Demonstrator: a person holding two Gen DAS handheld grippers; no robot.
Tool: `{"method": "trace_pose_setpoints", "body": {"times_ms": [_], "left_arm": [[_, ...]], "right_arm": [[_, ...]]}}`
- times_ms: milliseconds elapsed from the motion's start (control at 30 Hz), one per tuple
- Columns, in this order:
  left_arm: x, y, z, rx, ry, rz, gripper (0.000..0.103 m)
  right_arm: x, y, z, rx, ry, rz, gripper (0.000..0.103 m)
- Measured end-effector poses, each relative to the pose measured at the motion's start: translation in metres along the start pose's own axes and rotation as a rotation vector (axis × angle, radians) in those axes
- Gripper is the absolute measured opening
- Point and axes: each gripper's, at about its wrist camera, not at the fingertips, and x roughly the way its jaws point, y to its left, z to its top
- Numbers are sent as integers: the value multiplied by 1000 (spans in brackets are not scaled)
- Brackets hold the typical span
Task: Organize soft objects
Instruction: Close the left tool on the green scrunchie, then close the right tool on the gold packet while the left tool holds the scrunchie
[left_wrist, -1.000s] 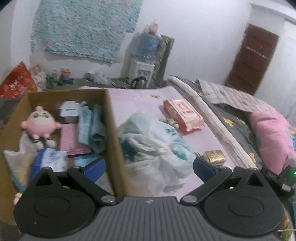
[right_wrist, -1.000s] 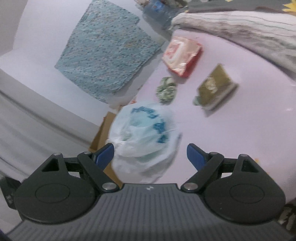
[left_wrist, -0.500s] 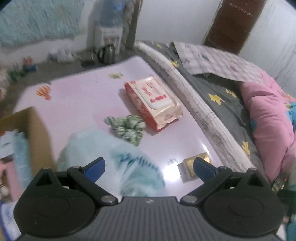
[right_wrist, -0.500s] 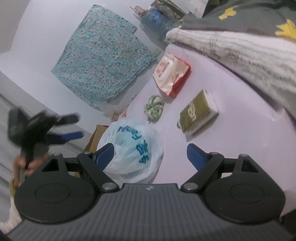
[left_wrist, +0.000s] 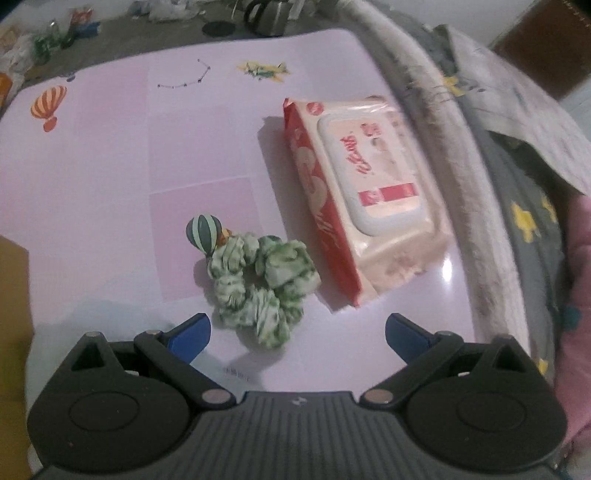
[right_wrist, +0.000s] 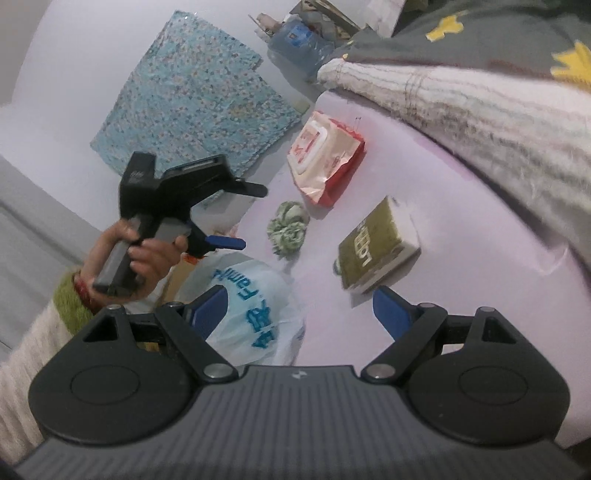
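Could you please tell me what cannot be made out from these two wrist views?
- Plastic bag: right wrist view, lower part behind the right tool; contents hidden.
- Cardboard box: left wrist view, cut off by the left edge.
- Wipes pack print: blurred, unreadable.

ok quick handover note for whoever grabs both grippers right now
Left gripper: open, empty, angled down over the green scrunchie.
Right gripper: open, empty, just above the white plastic bag.
On the pink table: scrunchie, wipes pack beside it, olive tissue pack, bag.
Done: none of these four is put away yet.
Left: likely grab the scrunchie first, then the rest.
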Motion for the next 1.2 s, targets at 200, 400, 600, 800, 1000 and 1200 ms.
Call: {"method": "trace_pose_setpoints", "body": {"times_ms": [200,400,600,800,1000,1200], "left_arm": [[37,2,14,-51,75,42,80],[48,13,19,-95,67,28,59],[48,28,19,-122,45,13,34],[43,43,14,-152,22,-2,27],[26,47,8,-166,-2,-18,26],[7,48,4,-179,-40,-49,25]], "right_arm": [[3,14,10,-118,-7,-47,86],[7,18,14,-164,4,-69,86],[13,41,32,-376,51,-134,86],[47,66,55,-650,198,-156,91],[109,77,43,-960,393,-187,91],[143,66,37,-1037,525,-225,91]]}}
